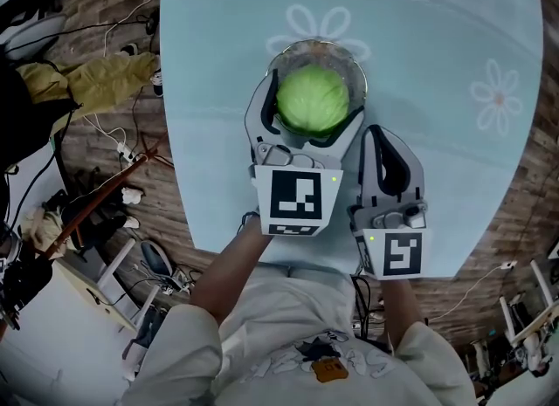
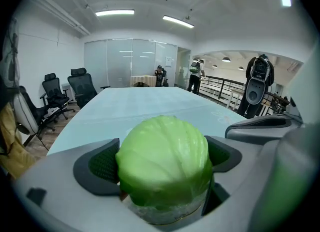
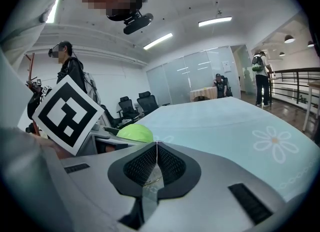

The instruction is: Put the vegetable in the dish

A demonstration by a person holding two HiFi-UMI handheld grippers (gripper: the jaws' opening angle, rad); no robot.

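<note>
Left claw (image 2: 163, 165), cabbage (image 1: 313, 99), dish (image 1: 316, 44) — open table (image 1: 437, 37)

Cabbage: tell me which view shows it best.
The left gripper view: the cabbage fills the middle, close up, held between the pads of the left gripper, with the glass dish beneath. The head view shows it smaller, from above, over the dish. The right gripper view shows only its top.

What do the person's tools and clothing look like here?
Left tool and right tool: grey bodies, black ridged pads, each carrying a white cube with black square markers. The person wears a light short-sleeved shirt.
</note>
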